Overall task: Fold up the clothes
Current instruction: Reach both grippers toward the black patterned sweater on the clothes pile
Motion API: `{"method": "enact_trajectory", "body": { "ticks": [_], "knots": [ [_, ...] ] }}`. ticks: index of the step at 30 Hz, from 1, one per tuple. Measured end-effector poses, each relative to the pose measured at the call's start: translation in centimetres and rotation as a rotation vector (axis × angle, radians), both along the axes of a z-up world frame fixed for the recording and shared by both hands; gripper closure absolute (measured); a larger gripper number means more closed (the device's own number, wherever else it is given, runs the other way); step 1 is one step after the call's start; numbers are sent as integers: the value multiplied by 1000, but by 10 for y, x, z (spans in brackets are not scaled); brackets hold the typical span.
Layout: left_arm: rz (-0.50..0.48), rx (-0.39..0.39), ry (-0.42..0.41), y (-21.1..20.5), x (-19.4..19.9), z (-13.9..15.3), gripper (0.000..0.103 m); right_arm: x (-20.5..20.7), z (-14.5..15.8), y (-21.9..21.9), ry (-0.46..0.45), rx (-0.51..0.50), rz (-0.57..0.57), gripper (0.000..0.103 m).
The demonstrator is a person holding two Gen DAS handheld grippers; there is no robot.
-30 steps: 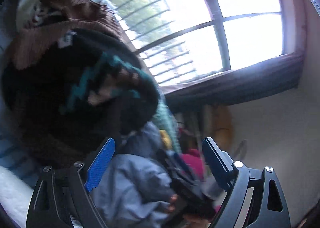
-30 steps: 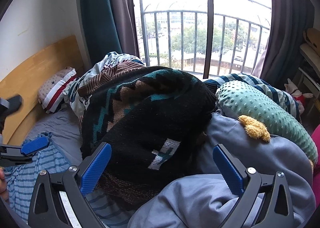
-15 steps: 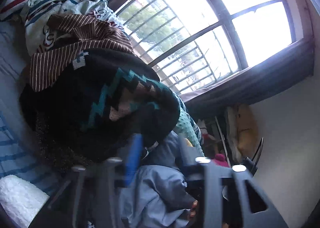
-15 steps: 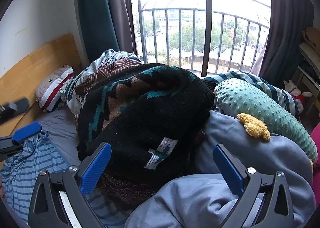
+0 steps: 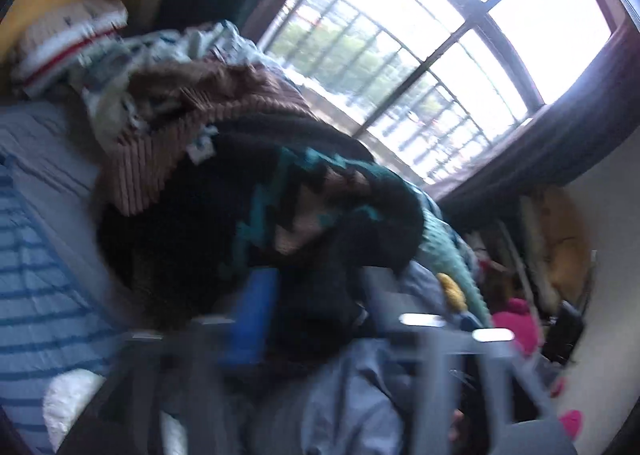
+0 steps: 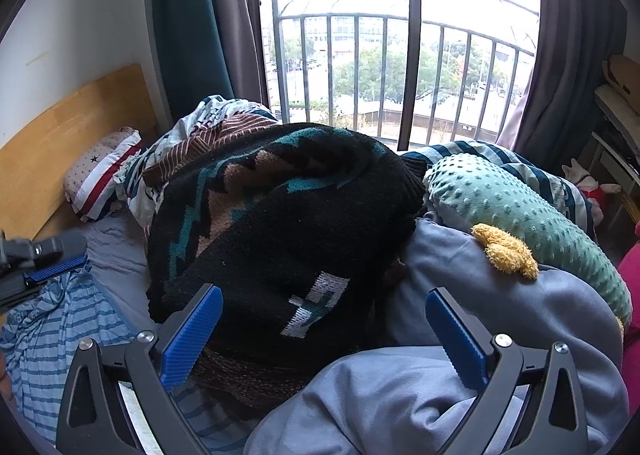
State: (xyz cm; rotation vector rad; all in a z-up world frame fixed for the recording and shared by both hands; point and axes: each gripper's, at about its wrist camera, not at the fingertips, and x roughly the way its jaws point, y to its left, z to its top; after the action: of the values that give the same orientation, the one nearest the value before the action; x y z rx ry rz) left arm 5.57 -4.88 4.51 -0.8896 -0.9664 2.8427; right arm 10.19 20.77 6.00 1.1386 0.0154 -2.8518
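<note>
A: Daylight is thrown in from the window (image 6: 396,55), which is blown out to near white in the left wrist view, and that whole view is smeared by motion blur.

B: Right wrist view is kept sharp, with edges bent and corners blackened by the fisheye.

1. Honestly nothing here reads cleanly
2. The black sweater (image 6: 280,215) has a white sewn-in label (image 6: 316,307) with teal marks on it, lying at an angle. They look like letters but I can't make out a single one
3. The blue striped shirt (image 6: 60,343) has some faint dark print near its left edge, too small and crumpled to read
4. The patterned bedding (image 6: 212,115) by the window has letter-like print, not legible
5. The left wrist view is all blur, no text there
</note>
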Motion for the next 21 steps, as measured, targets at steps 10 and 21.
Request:
{"method": "enact_trajectory", "body": {
  "ticks": [10,21],
  "knots": [
    [-24,-236,-74,14,-14,6,20,-5,-9,5,-24,37,-30,0],
    [-96,-330,-168,44,-31,-8,19,-7,-17,-1,-45,80,-25,0]
  ]
}}
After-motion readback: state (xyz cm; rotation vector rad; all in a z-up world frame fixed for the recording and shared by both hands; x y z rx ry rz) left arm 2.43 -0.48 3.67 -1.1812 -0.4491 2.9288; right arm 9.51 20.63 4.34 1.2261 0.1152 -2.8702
